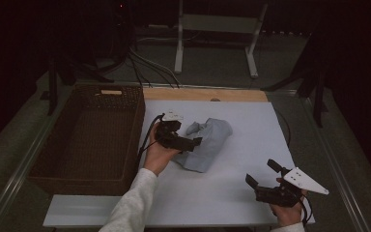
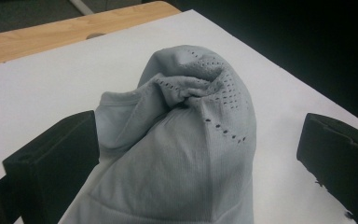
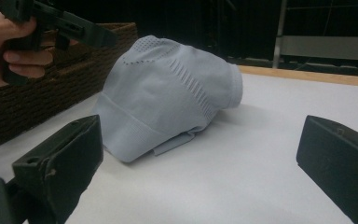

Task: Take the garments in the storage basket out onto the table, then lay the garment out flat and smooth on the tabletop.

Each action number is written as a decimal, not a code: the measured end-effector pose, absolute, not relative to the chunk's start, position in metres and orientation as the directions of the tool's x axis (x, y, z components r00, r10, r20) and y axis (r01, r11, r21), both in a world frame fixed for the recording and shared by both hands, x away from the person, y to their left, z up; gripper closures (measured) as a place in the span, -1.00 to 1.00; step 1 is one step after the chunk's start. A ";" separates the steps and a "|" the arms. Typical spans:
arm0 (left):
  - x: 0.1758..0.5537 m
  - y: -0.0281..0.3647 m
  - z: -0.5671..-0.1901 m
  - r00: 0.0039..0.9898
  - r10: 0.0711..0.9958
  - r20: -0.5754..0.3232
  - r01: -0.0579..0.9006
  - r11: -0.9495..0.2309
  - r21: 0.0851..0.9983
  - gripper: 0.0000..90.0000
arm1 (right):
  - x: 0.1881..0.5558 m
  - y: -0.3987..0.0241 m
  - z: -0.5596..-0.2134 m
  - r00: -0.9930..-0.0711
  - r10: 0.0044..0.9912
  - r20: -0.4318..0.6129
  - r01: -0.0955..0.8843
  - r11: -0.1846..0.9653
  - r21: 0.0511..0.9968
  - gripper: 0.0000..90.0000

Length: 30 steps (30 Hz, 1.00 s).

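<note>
Grey cloth [image 1: 206, 143] lies crumpled on the white surface [image 1: 251, 193] between the released left tongs [image 2: 196, 154]; right tongs [image 1: 263, 176], also released, wait well apart.

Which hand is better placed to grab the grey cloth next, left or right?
Left, probably. The left claw is open and right at the grey cloth, whose folds sit between its jaws in the left gripper view. The right claw is open too, but apart, near the table's front edge.
</note>
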State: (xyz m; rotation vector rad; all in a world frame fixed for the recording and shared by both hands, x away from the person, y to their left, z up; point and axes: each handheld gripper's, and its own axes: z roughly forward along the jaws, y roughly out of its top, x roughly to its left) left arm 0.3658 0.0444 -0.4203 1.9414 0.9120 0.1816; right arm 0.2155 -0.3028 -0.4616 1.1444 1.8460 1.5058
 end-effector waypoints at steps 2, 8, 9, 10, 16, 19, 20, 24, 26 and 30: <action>0.365 0.047 -0.419 0.707 0.667 -0.236 0.522 -0.266 0.810 -1.00 | 0.216 -0.303 -0.462 -0.525 0.841 0.128 0.295 0.039 0.955 -0.99; 0.362 0.054 -0.418 0.690 0.684 -0.238 0.526 -0.248 0.814 -1.00 | 0.216 -0.303 -0.462 -0.528 0.840 0.129 0.296 0.040 0.954 -0.99; 0.362 0.055 -0.418 0.687 0.685 -0.240 0.529 -0.246 0.812 -1.00 | 0.216 -0.303 -0.462 -0.527 0.840 0.129 0.296 0.040 0.954 -0.99; 0.361 0.057 -0.418 0.683 0.688 -0.243 0.532 -0.242 0.811 -1.00 | 0.216 -0.303 -0.462 -0.527 0.840 0.128 0.296 0.040 0.954 -0.99; 0.355 0.064 -0.419 0.674 0.696 -0.248 0.533 -0.226 0.815 -1.00 | 0.216 -0.303 -0.462 -0.528 0.839 0.135 0.296 0.033 0.955 -0.99; 0.352 0.068 -0.420 0.671 0.697 -0.254 0.531 -0.213 0.820 -1.00 | 0.216 -0.303 -0.462 -0.527 0.839 0.139 0.298 0.030 0.954 -0.99; 0.350 0.068 -0.420 0.668 0.700 -0.255 0.533 -0.210 0.820 -1.00 | 0.216 -0.303 -0.462 -0.526 0.839 0.139 0.300 0.030 0.953 -0.99; 0.345 0.070 -0.421 0.670 0.703 -0.240 0.522 -0.215 0.826 -1.00 | 0.216 -0.305 -0.462 -0.525 0.838 0.148 0.304 0.022 0.952 -0.99; 0.341 0.071 -0.422 0.676 0.700 -0.231 0.511 -0.219 0.831 -1.00 | 0.216 -0.305 -0.462 -0.525 0.838 0.147 0.307 0.026 0.951 -0.99; 0.338 0.074 -0.423 0.681 0.697 -0.226 0.506 -0.224 0.833 -1.00 | 0.216 -0.303 -0.462 -0.528 0.837 0.143 0.307 0.032 0.951 -0.99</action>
